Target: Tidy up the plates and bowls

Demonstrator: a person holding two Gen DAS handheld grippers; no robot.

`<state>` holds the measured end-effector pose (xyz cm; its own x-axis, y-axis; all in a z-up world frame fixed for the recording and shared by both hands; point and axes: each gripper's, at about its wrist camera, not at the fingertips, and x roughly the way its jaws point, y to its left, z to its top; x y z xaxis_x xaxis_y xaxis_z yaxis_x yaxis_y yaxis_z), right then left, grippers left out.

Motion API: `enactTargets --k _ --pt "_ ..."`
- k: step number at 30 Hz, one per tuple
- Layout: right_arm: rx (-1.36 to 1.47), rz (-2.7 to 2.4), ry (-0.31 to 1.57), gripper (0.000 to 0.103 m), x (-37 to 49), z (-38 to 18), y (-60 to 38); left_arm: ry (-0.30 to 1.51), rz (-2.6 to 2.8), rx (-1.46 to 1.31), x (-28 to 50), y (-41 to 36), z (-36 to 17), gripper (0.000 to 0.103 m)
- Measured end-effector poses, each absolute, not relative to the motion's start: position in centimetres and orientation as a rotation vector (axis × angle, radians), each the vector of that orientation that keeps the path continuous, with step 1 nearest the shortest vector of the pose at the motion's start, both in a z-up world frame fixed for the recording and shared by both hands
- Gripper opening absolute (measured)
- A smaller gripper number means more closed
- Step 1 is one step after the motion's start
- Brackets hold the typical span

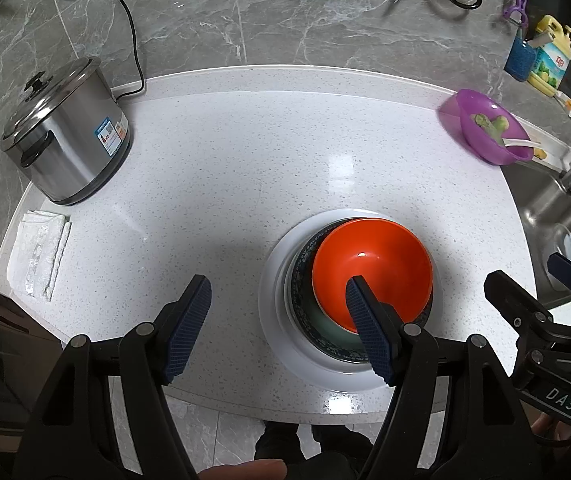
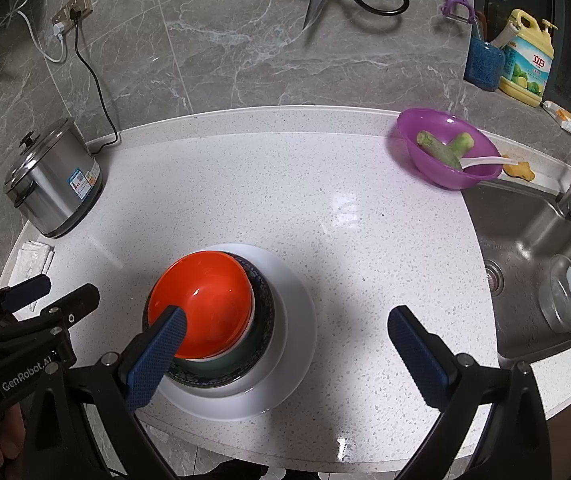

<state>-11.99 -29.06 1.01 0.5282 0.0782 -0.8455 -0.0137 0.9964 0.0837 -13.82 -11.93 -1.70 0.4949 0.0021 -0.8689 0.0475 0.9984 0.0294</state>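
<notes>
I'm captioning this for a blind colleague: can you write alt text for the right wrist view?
An orange bowl sits nested in a dark patterned bowl on a white plate on a speckled white counter. The open right gripper hovers above them, nothing between its blue pads.

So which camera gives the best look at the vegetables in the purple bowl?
The right wrist view: the purple bowl is sharp, its green vegetables distinct. The left wrist view shows the bowl blurred near the edge, vegetables barely discernible.
</notes>
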Motion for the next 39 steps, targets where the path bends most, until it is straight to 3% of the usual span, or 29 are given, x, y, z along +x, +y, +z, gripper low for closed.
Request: enactTargets --k 39 --pt "0.070 0.051 1.015 0.103 -12.09 1.02 -28.88 1.055 -0.030 0.047 -13.64 -11.79 -1.84 0.068"
